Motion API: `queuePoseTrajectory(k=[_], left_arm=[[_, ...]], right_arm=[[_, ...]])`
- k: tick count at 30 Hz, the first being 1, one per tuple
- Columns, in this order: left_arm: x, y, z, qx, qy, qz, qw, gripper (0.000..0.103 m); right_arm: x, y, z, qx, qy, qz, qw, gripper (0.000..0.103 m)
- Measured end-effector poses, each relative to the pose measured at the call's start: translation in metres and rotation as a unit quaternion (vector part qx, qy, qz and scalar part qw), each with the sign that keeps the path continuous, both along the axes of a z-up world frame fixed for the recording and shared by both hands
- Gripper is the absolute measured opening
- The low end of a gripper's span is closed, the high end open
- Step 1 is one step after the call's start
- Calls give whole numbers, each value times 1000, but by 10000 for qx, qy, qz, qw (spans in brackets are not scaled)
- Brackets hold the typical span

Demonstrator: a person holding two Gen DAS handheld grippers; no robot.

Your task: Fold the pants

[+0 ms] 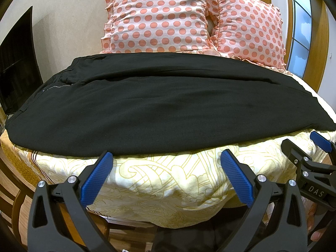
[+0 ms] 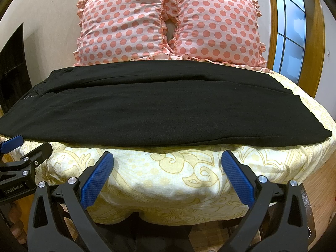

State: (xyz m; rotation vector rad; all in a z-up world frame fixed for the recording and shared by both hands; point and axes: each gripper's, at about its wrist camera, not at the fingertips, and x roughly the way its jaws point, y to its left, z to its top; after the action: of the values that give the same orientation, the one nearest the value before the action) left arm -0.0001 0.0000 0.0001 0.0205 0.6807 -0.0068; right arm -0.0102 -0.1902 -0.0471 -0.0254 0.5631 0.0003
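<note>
So the black pants [image 1: 159,105] are lying flat across the bed [image 1: 159,180], lengthwise left to right, with the waistband and zipper [image 1: 61,86] end off to the left and the leg hems off to the right. Looks to me like the first fold is already in: one leg seems stacked on the other, since there's a long seam line running along the top and just one wide dark band. My guess is what's left is folding it end to end, hems toward the waist, maybe twice. Can't swear to the leg stacking though, black fabric hides a lot.

Neither gripper is touching anything. The left gripper [image 1: 166,163] hangs just off the near edge of the pants with its blue fingers [image 1: 95,180] spread wide, nothing between them. Same deal for the right gripper [image 2: 167,163], spread wide and empty, just short of the cloth. In each view you can see the other gripper poking in from the side.

Other stuff: two pink polka-dot pillows [image 2: 168,23] sit right behind the pants, the nearer ruffles touching or nearly touching the far edge. There's a window [image 2: 290,33] on the right and a dark screen-looking thing [image 1: 16,63] on the left. Nothing's actually sitting on the pants. The pillows could crowd the far side, and the yellow patterned bedspread is soft and lumpy, so a pinch may grab that too.
</note>
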Motion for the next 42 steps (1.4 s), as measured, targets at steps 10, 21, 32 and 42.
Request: queuePoseTrajectory(k=[10,21,32,42], left_arm=[[0,0,0,0,-1,0,10000,101],[0,0,0,-1,-3,0,10000,101],[0,0,0,0,-3,0,10000,101],[0,0,0,-2,-2,1,10000,101]], right_arm=[[0,0,0,1,-1,1,10000,102],[0,3,7,5,-4,1,10000,102],[0,4,11,6,13,3,10000,102],[1,4,12,9,15,3,10000,102]])
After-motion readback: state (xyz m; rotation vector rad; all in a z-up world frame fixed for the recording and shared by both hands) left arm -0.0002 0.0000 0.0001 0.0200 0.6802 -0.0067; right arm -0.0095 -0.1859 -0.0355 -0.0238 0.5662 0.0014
